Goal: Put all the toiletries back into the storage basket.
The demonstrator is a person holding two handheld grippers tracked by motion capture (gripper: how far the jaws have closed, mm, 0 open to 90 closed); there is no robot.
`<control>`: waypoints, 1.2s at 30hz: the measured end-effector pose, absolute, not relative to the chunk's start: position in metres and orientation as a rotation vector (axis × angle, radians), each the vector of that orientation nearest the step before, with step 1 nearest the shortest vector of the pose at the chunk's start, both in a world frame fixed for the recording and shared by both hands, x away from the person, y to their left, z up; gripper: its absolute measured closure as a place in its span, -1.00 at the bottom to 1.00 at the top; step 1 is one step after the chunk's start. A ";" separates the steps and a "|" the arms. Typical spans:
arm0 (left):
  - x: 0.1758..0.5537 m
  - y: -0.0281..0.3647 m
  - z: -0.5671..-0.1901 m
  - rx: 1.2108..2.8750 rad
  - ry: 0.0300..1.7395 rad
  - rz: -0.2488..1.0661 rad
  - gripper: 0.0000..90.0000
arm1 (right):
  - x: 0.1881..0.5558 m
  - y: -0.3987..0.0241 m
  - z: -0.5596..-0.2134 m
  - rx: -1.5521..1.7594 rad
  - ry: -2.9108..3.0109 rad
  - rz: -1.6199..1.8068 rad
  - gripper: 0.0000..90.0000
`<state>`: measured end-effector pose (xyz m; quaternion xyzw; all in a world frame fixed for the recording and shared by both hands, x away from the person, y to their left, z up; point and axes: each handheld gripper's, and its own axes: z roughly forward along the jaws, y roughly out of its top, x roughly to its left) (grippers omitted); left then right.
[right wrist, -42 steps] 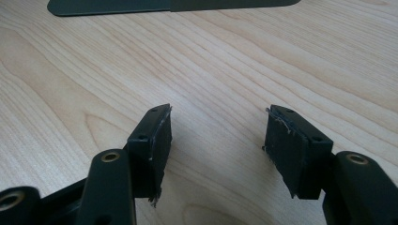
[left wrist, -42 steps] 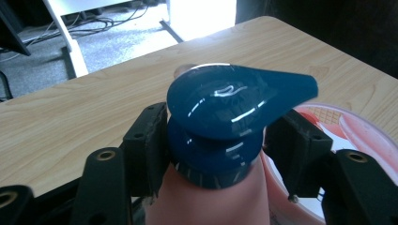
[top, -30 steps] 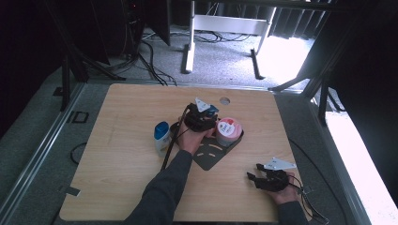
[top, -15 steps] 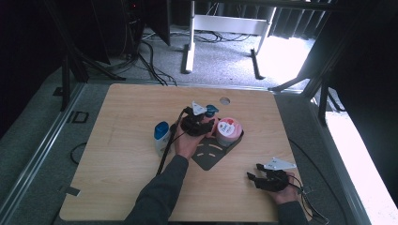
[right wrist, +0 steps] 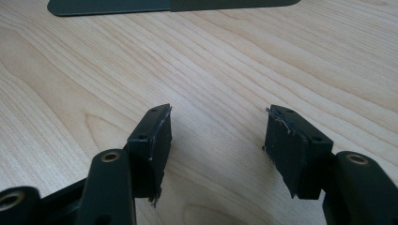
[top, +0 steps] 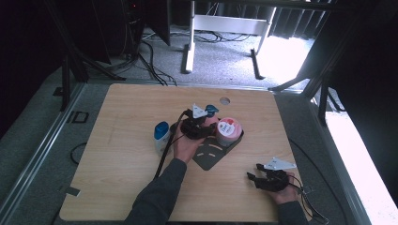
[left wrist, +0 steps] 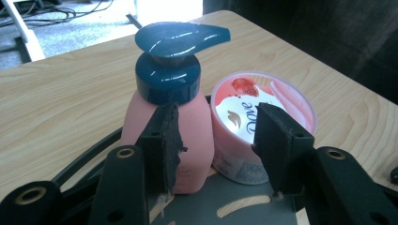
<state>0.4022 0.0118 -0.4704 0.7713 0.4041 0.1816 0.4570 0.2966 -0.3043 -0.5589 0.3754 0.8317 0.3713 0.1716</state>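
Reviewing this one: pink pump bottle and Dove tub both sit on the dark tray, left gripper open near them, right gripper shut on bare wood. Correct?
Not quite: the right gripper is open, its jaws apart over bare table, as the right gripper view shows. The pump bottle, Dove tub, dark tray and open left gripper are as stated.

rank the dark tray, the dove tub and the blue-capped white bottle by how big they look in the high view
1. dark tray, partly covered, still widest.
2. Dove tub and the white bottle with the blue cap: too close to rank. The tub looks wider, the bottle longer, and the left gripper hides some of the tub's side.
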 end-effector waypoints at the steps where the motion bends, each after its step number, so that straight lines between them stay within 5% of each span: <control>1: 0.401 0.012 -0.470 1.906 0.994 0.445 0.12 | 0.297 -0.304 -0.559 1.066 2.361 1.055 -0.09; 36: 0.366 0.032 -0.471 1.956 0.903 0.376 0.10 | 0.297 -0.304 -0.559 1.065 2.361 1.055 -0.09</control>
